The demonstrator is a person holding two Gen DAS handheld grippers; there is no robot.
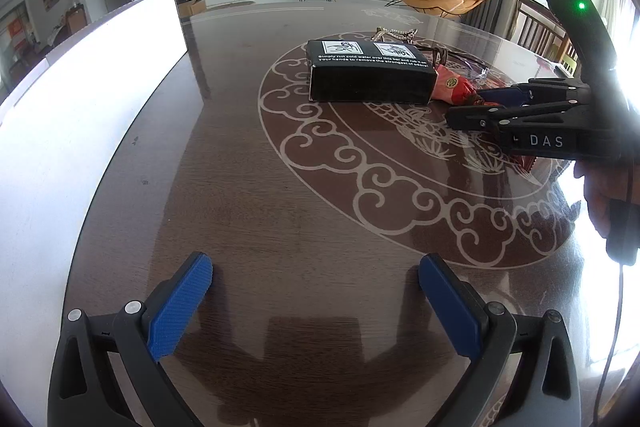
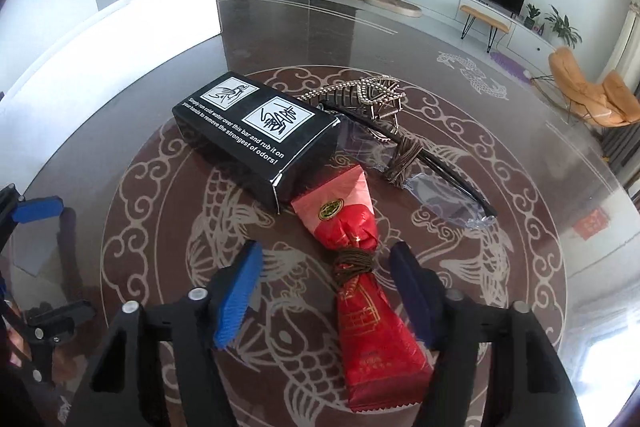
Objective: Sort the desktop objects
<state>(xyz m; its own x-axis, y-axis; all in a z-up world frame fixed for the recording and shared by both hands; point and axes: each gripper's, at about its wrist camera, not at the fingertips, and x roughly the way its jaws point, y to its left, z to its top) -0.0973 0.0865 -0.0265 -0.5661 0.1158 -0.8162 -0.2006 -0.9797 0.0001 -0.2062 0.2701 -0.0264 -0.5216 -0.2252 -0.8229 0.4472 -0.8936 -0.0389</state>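
Observation:
A black box point(image 2: 252, 143) with white print lies on the patterned table; it also shows in the left wrist view point(image 1: 370, 77). A red packet point(image 2: 360, 267) tied with brown cord lies beside it, its lower half between the open fingers of my right gripper point(image 2: 326, 291). A gold hair claw point(image 2: 368, 95) and clear glasses point(image 2: 424, 171) lie behind. My left gripper point(image 1: 316, 303) is open and empty over bare table, well short of the box. The right gripper point(image 1: 480, 107) shows in the left wrist view, over the red packet point(image 1: 452, 87).
A large white bin point(image 1: 80, 99) stands on the table's left side, also in the right wrist view point(image 2: 120, 35). The table's far right edge point(image 2: 600, 155) drops to the living room floor. Chairs stand beyond the table point(image 1: 540, 31).

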